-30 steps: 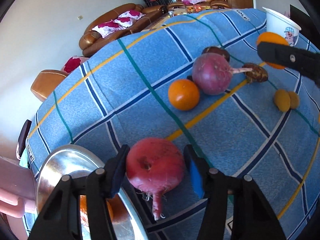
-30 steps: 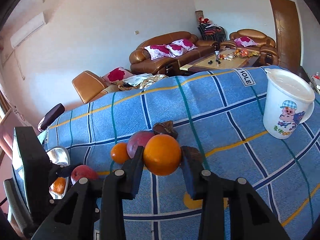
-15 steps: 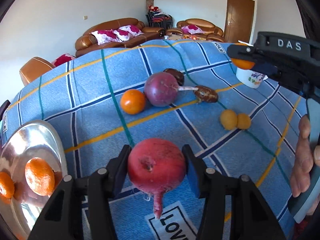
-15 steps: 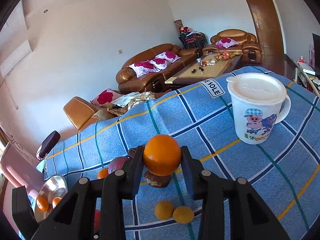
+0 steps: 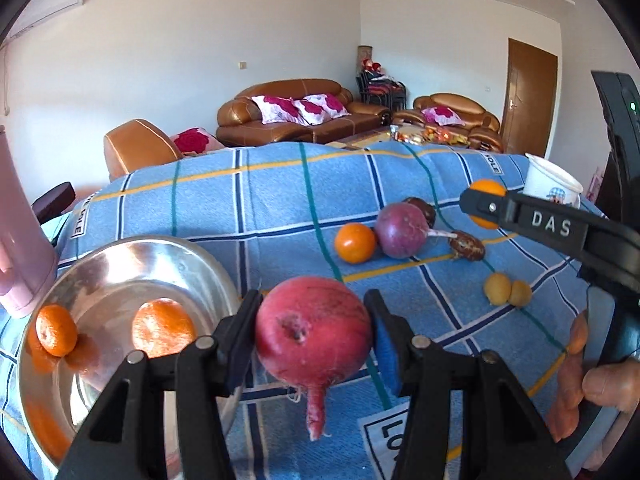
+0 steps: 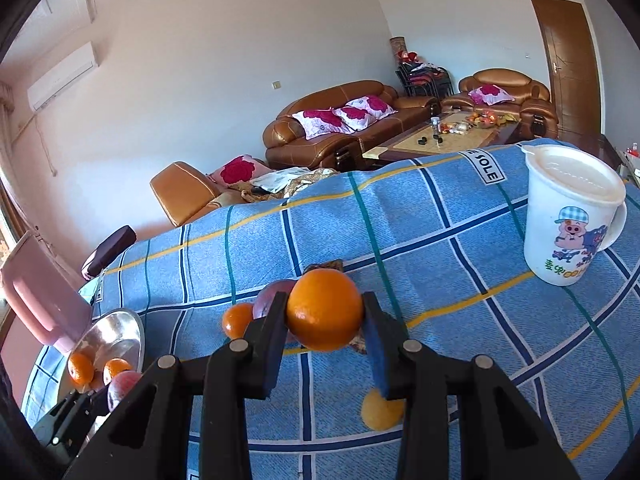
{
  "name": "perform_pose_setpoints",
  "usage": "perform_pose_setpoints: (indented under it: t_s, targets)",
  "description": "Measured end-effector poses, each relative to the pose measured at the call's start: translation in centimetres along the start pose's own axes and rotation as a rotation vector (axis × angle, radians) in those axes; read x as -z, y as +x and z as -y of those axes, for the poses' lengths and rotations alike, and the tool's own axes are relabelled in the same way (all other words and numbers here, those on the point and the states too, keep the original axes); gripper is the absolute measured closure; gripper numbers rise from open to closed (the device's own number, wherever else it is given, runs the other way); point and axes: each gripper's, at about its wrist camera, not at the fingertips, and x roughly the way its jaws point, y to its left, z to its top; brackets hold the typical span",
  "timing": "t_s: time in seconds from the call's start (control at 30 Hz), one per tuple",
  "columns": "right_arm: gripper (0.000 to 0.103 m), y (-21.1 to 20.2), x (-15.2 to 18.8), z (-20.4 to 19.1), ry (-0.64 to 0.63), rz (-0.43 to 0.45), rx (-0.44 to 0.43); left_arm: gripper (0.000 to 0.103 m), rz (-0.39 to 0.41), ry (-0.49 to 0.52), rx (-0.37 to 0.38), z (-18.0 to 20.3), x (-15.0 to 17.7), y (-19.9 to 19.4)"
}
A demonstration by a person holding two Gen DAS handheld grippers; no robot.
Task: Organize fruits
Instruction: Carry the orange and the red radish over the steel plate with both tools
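Observation:
My left gripper (image 5: 314,330) is shut on a red radish-like root (image 5: 314,334) with a thin tail, held above the blue checked cloth, just right of the steel plate (image 5: 120,264). The plate holds two oranges (image 5: 162,328). My right gripper (image 6: 324,314) is shut on an orange (image 6: 324,310) and holds it above the cloth; it also shows in the left wrist view (image 5: 486,203). On the cloth lie a loose orange (image 5: 355,242), a purple root (image 5: 401,230), two dark brown fruits (image 5: 467,245) and two small yellow fruits (image 5: 507,290).
A white lidded mug with a pig picture (image 6: 570,212) stands at the cloth's far right. A pink container (image 5: 20,240) stands beside the plate at the left. Sofas and a coffee table lie beyond the far edge.
Both grippers have tilted up, so more of the room shows. The left gripper with the red root has shifted so the plate sits closer on its left. Both grips are unchanged.

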Motion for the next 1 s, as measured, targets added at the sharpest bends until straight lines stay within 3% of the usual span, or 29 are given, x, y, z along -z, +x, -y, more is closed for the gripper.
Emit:
perform_pose_setpoints:
  t_s: [0.5,0.8,1.0]
  targets:
    - [0.065,-0.2,1.9,-3.0,-0.099,0.034,-0.008,0.05,0.037,-0.026,-0.085,-2.0,0.6,-1.2]
    - [0.065,-1.7,2.3,-3.3,-0.07,0.095,0.012,0.049,0.067,-0.024,-0.043,-2.3,0.7,-2.3]
    - [0.065,-2.4,3.1,-5.0,-0.122,0.118,0.03,0.049,0.084,-0.014,-0.008,-2.6,0.6,-2.7]
